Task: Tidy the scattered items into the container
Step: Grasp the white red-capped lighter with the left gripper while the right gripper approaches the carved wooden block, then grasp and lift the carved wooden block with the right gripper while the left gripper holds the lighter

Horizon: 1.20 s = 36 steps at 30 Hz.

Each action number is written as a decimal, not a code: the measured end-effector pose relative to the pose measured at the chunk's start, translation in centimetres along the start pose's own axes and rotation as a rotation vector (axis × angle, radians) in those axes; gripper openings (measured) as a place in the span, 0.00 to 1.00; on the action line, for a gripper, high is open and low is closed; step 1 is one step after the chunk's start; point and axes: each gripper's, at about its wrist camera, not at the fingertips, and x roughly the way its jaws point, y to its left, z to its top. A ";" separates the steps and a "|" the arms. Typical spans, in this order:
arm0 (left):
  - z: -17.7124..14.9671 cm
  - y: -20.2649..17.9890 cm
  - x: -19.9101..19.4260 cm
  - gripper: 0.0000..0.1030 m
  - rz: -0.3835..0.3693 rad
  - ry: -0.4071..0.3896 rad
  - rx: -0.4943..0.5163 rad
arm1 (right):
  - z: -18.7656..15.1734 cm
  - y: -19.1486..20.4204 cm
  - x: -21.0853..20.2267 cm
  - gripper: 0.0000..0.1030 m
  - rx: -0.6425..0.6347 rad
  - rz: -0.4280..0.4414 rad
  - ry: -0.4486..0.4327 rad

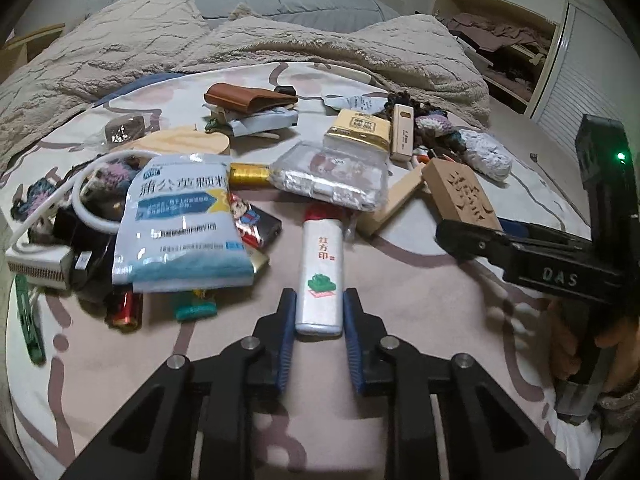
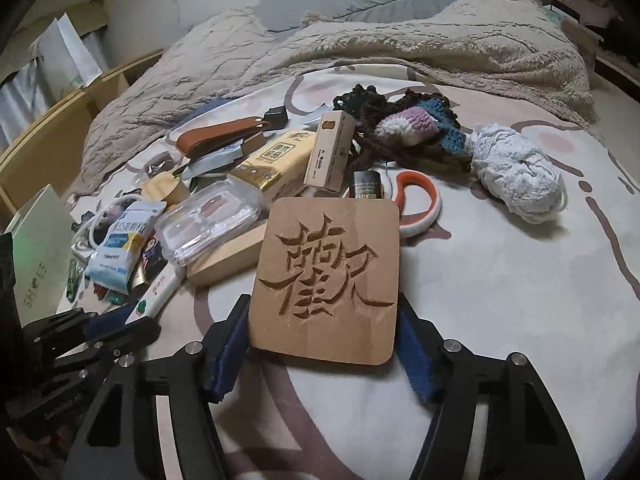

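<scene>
A white tube with red Chinese print and a red cap (image 1: 321, 272) lies on the bed. My left gripper (image 1: 319, 312) has its blue pads on both sides of the tube's near end, shut on it. A carved wooden plaque (image 2: 326, 280) lies flat; my right gripper (image 2: 320, 344) has its pads against both of its side edges, shut on it. The plaque (image 1: 464, 196) and right gripper (image 1: 520, 248) also show in the left wrist view. The tube (image 2: 160, 294) and left gripper (image 2: 100, 328) show at the left of the right wrist view.
Scattered items cover the bed sheet (image 2: 500, 300): a blue-white medicine pouch (image 1: 180, 216), clear plastic case (image 1: 332, 176), yellow tissue pack (image 1: 358, 130), brown leather case (image 1: 248, 98), batteries (image 1: 124, 308), white yarn (image 2: 516, 172), crochet pieces (image 2: 408, 124), orange-handled scissors (image 2: 416, 200). A white box (image 2: 38, 248) stands at left. A fuzzy blanket (image 1: 280, 40) lies behind.
</scene>
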 end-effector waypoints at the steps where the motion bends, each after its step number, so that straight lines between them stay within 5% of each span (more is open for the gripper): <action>1: -0.3 -0.1 -0.2 0.22 -0.003 0.001 -0.002 | 0.0 0.0 0.0 0.66 0.003 0.004 -0.001; 17: -5.2 -2.2 -4.2 0.22 -0.058 0.027 -0.008 | 0.0 0.5 0.2 0.66 -0.022 -0.031 0.013; 36: -5.6 -2.2 -4.6 0.22 -0.074 0.034 -0.032 | -1.0 1.9 -0.8 0.66 -0.102 -0.010 0.082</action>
